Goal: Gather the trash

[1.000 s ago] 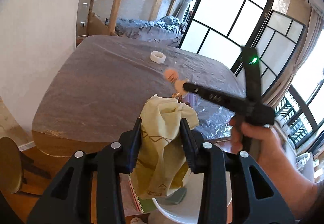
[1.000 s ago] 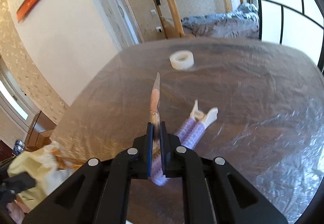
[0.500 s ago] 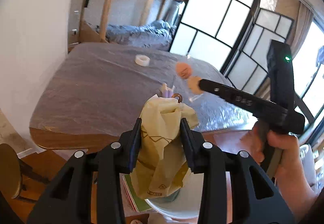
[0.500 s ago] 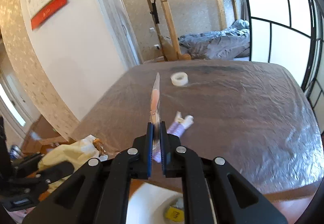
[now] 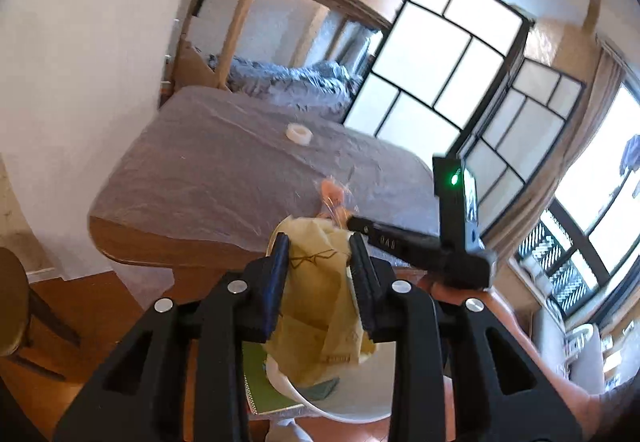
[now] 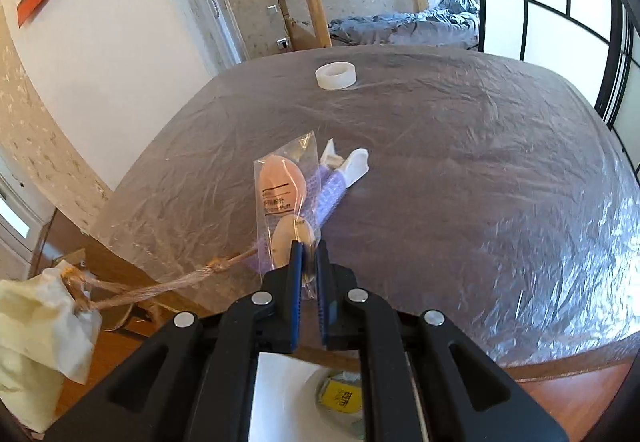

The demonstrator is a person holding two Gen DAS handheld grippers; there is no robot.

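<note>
Left gripper (image 5: 320, 274), seen along its own fingers, angled downward over a white bin (image 5: 352, 408) on the wooden floor; its jaws are clamped on a crumpled yellow paper bag (image 5: 316, 306), which hangs between the pads above the bin's opening. The bag's twine handles (image 6: 160, 284) are seen stretched in the right wrist view, where the bag itself appears at the lower left. A green notebook (image 5: 256, 382) lies just beside the bin.

Right gripper (image 6: 308, 274), pointed steeply downward across the near edge of the tabletop (image 6: 460, 170), which is covered with wrinkled clear plastic film. Its jaws are closed on the lower end of a clear packet of powder puffs (image 6: 286, 202), held upright so that two peach-coloured puffs are shown through the wrapper. In the left wrist view the same gripper is seen reaching in from the right, carried by a hand (image 5: 440, 288) of which little is visible, its packet just above the bag's mouth.

On the tabletop, just behind the packet, lies a purple-and-white tube-like item (image 6: 340, 178); its exact nature cannot be told. A white tape roll (image 6: 335, 76) rests well apart, toward the far edge. A bunk bed with grey bedding (image 6: 408, 26) stands beyond, and a stool (image 5: 12, 302) at the left.
</note>
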